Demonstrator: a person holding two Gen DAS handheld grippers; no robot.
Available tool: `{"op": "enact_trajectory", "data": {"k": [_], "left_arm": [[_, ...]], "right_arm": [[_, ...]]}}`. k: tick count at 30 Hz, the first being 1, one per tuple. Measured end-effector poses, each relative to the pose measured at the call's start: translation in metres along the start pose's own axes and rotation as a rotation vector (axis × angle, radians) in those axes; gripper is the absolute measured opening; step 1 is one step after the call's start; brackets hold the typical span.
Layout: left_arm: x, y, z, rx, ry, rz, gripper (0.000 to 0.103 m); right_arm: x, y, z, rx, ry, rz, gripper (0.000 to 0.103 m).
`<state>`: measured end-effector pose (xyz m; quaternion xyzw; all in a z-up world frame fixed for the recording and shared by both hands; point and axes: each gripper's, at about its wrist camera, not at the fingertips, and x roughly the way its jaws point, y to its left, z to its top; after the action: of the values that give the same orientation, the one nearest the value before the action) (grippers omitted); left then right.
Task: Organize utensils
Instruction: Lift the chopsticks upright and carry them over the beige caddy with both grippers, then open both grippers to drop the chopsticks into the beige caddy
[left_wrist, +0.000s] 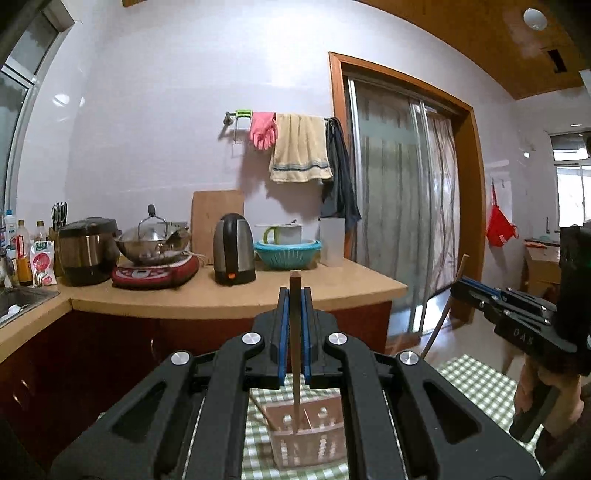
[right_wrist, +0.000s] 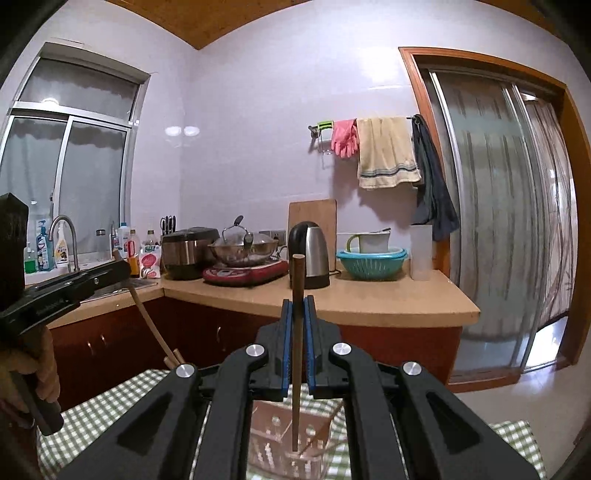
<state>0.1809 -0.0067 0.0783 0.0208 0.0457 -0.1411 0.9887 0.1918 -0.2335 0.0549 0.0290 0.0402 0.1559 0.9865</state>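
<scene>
My left gripper (left_wrist: 294, 295) is shut on a brown wooden chopstick (left_wrist: 294, 332) held upright, its lower tip down inside a clear plastic utensil basket (left_wrist: 306, 439) on the green checked tablecloth (left_wrist: 476, 380). My right gripper (right_wrist: 298, 304) is shut on another brown chopstick (right_wrist: 297, 350), also upright, with its tip in the same basket (right_wrist: 288, 439). The right gripper shows at the right of the left wrist view (left_wrist: 517, 314). The left gripper shows at the left of the right wrist view (right_wrist: 66, 291). Another thin stick leans inside the basket.
A wooden counter (right_wrist: 369, 295) behind the table holds a rice cooker (right_wrist: 188, 251), a wok on a red induction hob (right_wrist: 243, 273), a kettle (right_wrist: 310, 254), a teal colander (right_wrist: 371, 262) and a sink (right_wrist: 110, 284). A sliding glass door (right_wrist: 498, 221) is at right.
</scene>
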Motion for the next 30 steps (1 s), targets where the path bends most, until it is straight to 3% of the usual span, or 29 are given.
{"op": "enact_trajectory", "data": {"k": [6,18,20,22,23,24,26,30], "left_arm": [[0.033,0.006,-0.017,-0.02,0.006,0.024,0.007],[0.082,0.014,-0.09,-0.083,0.176,0.016,0.007],[0.083,0.013,-0.097,-0.084,0.192,0.013,0.012],[0.083,0.011,-0.1,-0.084,0.199,0.01,0.027],[0.081,0.011,-0.1,-0.084,0.197,0.011,0.038],[0.08,0.01,-0.101,-0.083,0.194,0.011,0.045],[0.077,0.008,-0.099,-0.08,0.191,0.008,0.051],[0.068,0.006,-0.097,-0.085,0.189,0.005,0.061]], "right_arm": [[0.034,-0.002,-0.021,0.021,0.037,0.002,0.007],[0.067,0.001,-0.077,-0.007,0.169,-0.024,0.007],[0.069,0.001,-0.08,-0.004,0.187,-0.022,0.007],[0.065,0.002,-0.082,-0.006,0.186,-0.032,0.008],[0.063,0.002,-0.081,-0.008,0.188,-0.035,0.015],[0.059,0.003,-0.081,-0.007,0.182,-0.036,0.031],[0.053,0.003,-0.079,-0.005,0.162,-0.04,0.048],[0.037,0.004,-0.072,-0.015,0.148,-0.058,0.057]]}}
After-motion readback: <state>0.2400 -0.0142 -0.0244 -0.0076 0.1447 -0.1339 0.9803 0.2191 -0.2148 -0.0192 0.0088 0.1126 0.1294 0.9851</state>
